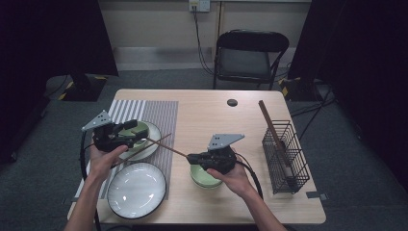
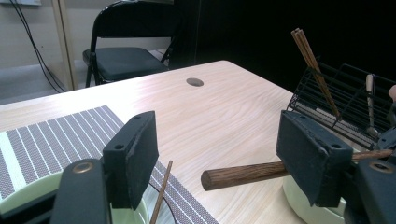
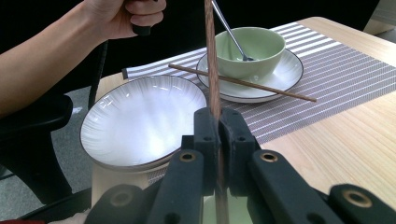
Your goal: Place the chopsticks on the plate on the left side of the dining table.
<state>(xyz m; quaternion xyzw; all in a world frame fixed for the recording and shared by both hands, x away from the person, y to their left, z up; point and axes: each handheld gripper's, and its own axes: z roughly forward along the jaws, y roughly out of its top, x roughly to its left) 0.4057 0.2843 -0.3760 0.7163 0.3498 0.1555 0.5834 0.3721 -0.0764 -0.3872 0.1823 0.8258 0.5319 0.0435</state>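
The chopstick (image 1: pixel 166 146) is lying almost level above the desk (image 1: pixel 211 115), its long axis running from the right hand-held gripper (image 1: pixel 191 157) up-left toward the small plate (image 1: pixel 153 144). The right hand-held gripper is clamping it tightly between narrow jaws, the hand resting over a green bowl (image 1: pixel 202 179). The left hand-held gripper (image 1: pixel 136 134) is hovering with wide, empty jaws. The left gripper view is showing the chopstick's blunt end (image 2: pixel 212 179); the right gripper view is showing a second chopstick (image 3: pixel 243 83) lying across the plate.
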